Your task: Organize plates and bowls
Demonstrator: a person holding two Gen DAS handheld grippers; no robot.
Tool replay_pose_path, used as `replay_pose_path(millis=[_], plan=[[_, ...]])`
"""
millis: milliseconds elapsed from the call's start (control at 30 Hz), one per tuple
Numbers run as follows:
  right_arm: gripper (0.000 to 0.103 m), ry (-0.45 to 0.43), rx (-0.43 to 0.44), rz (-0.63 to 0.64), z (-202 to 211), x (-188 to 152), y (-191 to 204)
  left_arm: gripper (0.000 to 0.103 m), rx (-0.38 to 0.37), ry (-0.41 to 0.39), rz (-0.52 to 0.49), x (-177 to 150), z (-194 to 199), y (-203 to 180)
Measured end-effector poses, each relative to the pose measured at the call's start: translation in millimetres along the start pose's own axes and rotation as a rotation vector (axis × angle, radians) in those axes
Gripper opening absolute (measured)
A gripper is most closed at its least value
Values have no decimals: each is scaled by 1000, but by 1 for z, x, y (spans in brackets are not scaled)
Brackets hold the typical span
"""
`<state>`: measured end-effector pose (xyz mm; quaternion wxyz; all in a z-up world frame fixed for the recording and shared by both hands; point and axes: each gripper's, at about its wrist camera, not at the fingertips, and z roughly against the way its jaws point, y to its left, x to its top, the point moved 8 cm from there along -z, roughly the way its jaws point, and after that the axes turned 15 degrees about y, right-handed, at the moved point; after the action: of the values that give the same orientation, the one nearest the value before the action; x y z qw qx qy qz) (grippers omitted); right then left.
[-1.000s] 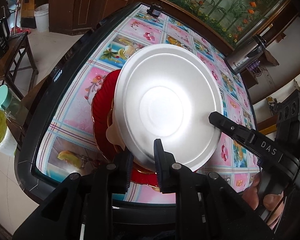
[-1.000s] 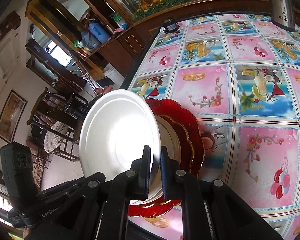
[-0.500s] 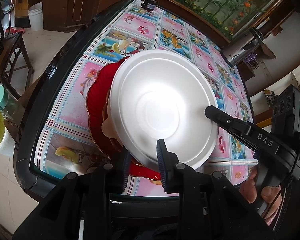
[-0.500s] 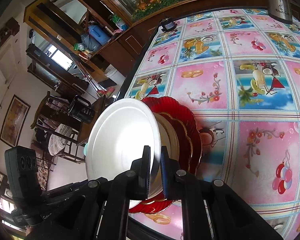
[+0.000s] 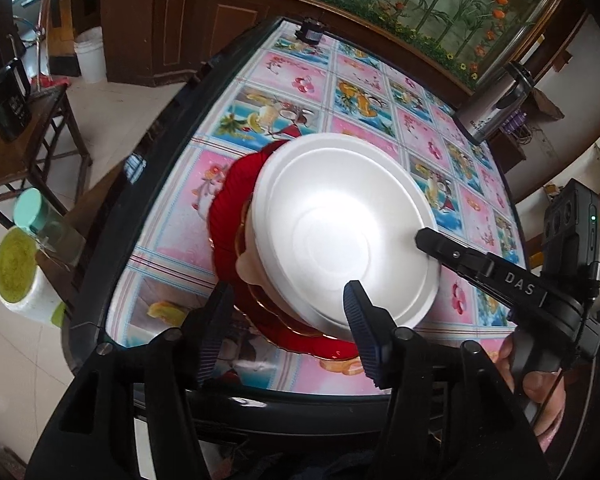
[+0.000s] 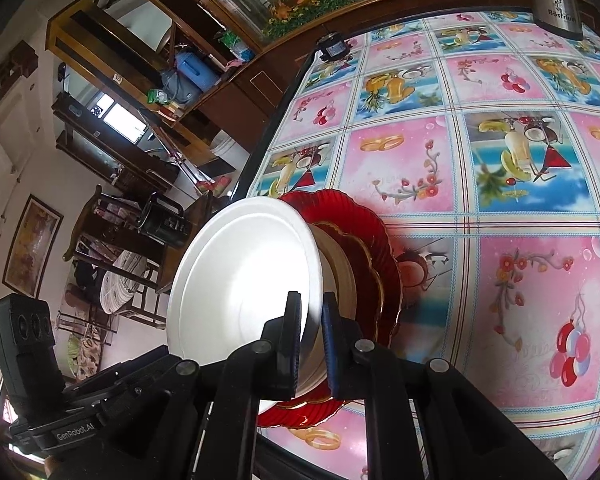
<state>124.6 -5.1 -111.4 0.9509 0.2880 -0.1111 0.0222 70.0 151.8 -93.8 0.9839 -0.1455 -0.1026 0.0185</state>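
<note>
A white foam bowl [image 5: 340,232] sits tilted on top of a stack: a cream bowl [image 5: 246,268] and red plates [image 5: 228,208] on the patterned tablecloth. My left gripper [image 5: 288,320] is at the bowl's near rim. Its jaws are opening, and the pads stand wide apart and off the foam. My right gripper [image 6: 311,304] is shut on the white bowl's [image 6: 240,280] rim, with one finger inside and one outside. The left wrist view shows that finger [image 5: 428,240] at the bowl's right edge. The red plates [image 6: 364,232] and cream bowl [image 6: 340,268] lie under it.
The stack sits near the table's black near-left rim [image 5: 112,240]. A steel kettle [image 5: 496,108] stands at the far right and a small black device [image 5: 310,34] at the far edge. A wooden stool [image 5: 28,136], a teal-lidded jar [image 5: 28,208] and a white tub [image 5: 16,276] are off to the left.
My left gripper's jaws have spread wide apart and let go of the white bowl's near rim. The right gripper stays clamped on the rim and the bowl has barely moved.
</note>
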Motion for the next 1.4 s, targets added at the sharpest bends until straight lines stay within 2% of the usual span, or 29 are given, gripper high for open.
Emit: replay_pose_path(millis=[67, 200, 300, 367, 433, 533, 733, 800, 1000, 1400], plan=[[13, -8, 0, 0, 2, -1, 0, 56, 48, -25, 7, 0, 2, 4], [35, -50, -31, 33, 14, -2, -1, 56, 204, -140, -1, 4, 14, 5], [40, -108, -65, 63, 29, -4, -3, 56, 279, -208, -17, 6, 20, -1], [44, -144, -67, 88, 40, -5, -3, 56, 303, -242, -31, 7, 23, -9], [49, -192, -76, 108, 53, -7, -5, 56, 317, -270, -48, 7, 27, -17], [50, -263, -88, 143, 71, -11, -8, 58, 316, -313, -69, 5, 32, -33], [50, -338, -86, 200, 90, -25, -9, 62, 340, -393, -74, -1, 42, -49], [50, -359, -87, 235, 93, -33, -4, 71, 361, -418, -66, -5, 46, -50], [50, -391, -92, 296, 93, -49, 5, 73, 406, -439, -46, -14, 48, -51], [50, -396, -72, 310, 97, -62, 10, 73, 415, -455, -45, -27, 48, -55]])
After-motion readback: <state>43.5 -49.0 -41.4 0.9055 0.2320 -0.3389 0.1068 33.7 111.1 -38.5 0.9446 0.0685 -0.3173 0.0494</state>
